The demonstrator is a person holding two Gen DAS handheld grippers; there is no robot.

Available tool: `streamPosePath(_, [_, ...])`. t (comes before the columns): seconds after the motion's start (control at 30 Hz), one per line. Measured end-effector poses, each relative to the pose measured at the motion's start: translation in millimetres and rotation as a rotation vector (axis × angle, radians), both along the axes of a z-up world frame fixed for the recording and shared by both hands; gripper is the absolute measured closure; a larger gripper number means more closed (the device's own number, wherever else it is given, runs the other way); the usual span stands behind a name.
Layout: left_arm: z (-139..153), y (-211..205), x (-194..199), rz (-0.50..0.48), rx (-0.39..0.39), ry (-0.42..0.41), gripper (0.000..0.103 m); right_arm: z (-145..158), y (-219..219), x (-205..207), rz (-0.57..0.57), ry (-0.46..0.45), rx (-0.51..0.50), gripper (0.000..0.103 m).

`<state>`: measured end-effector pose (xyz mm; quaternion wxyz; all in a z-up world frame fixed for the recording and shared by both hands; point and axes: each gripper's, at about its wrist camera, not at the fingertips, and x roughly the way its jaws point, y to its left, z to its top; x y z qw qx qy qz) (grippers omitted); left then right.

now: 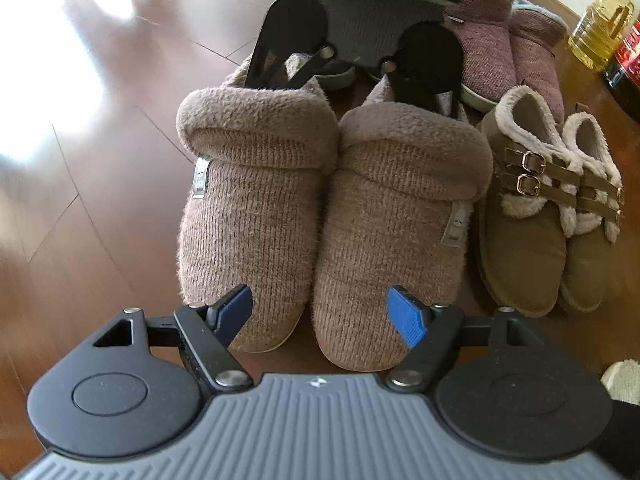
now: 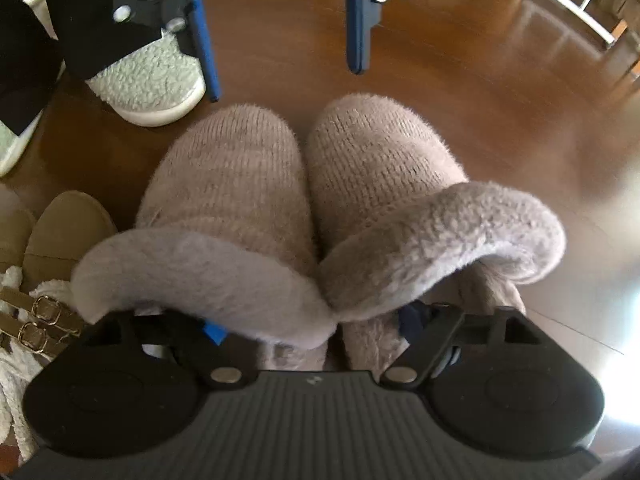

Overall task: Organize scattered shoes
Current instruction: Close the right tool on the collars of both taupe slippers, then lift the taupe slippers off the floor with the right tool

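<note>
Reading the left-wrist view left to right: the left side is just glossy wood floor (image 1: 80,160), slick enough that anything nudged will probably slide instead of staying put. Middle of the frame is the beige slippers (image 1: 256,220), sitting side by side and touching, toes toward the bottom of the frame. The left gripper (image 1: 320,312) hangs over those toes with its blue pads (image 1: 236,308) well apart, one by each outer edge and gripping nothing. If it closes from there I reckon the fuzzy knit just squashes and the rounded toes squirt out, or one slipper rides up over the other. The right gripper (image 1: 352,88) is at the heel end, upper middle, with its fingers spread and dipping behind the folded cuffs. Those cuffs hide the tips in both views, so I can't tell if it's actually pinching anything. A grab on only the floppy cuff could mean one slipper lifts and the other stays behind, wrecking the pairing. Right of centre, the buckled shoes (image 1: 528,232) sit just beside the pair, so a sideways shove could knock that tidy pair crooked. Far upper right there's an oil bottle (image 1: 600,20), well apart, only a worry with a big swing.
</note>
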<state>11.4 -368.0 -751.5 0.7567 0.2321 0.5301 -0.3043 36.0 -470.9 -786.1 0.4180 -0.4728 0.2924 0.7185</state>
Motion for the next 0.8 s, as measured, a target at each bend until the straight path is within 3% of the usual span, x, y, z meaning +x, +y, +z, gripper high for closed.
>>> streamPosePath(0.1, [-5,2,-1,0.012,-0.003,0.004,0.027,-11,11,-2,0.045,0.037,-0.020,0.044])
streamPosePath(0.17, [-10,4,-3,0.022,0.003,0.006,0.027,-20,14,-9,0.035,0.021,0.000,0.057])
streamPosePath(0.27, [-11,9,-6,0.040,0.006,0.009,0.027,-21,14,-11,-0.011,0.035,0.030,0.066])
streamPosePath(0.43, [-7,16,-14,0.060,0.021,0.011,0.027,-7,16,-19,-0.020,0.002,0.058,0.069])
streamPosePath(0.73, [56,31,-25,0.096,0.041,-0.032,0.027,59,17,-18,-0.081,-0.029,0.101,0.070])
streamPosePath(0.8, [80,32,-26,0.099,0.039,-0.046,0.027,94,11,-18,-0.090,-0.036,0.093,0.070])
